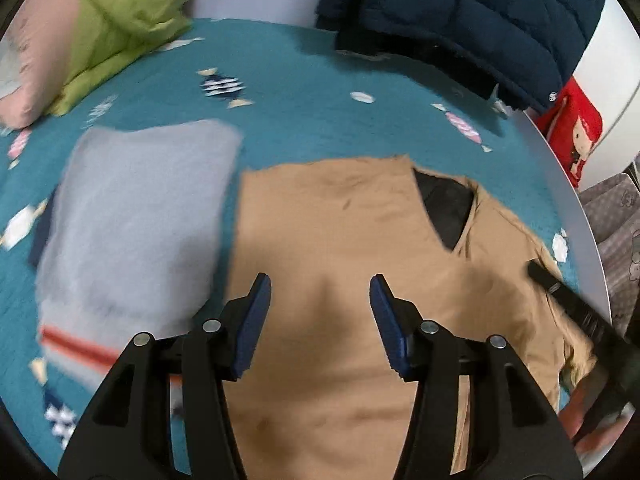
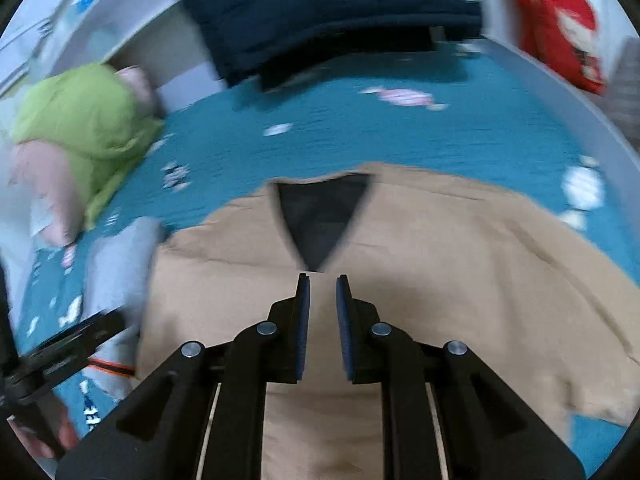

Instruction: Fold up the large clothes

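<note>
A tan V-neck garment [image 1: 340, 232] lies spread flat on the teal bedspread [image 1: 304, 120], its dark neck opening [image 1: 444, 208] toward the far right. My left gripper [image 1: 320, 300] is open and empty, hovering over the garment's middle. In the right wrist view the same garment [image 2: 440, 260] fills the lower centre, with the dark V-neck [image 2: 320, 220] just ahead. My right gripper [image 2: 323, 308] is open with a narrow gap and holds nothing, just above the cloth below the V-neck. The other gripper [image 2: 72, 344] shows at the lower left.
A folded grey garment [image 1: 136, 216] with an orange stripe lies left of the tan one. A green and pink pillow pile [image 1: 108, 28] is at the far left. A navy puffer jacket [image 1: 460, 12] lies at the far edge. A red cushion [image 1: 572, 128] is off the bed's right side.
</note>
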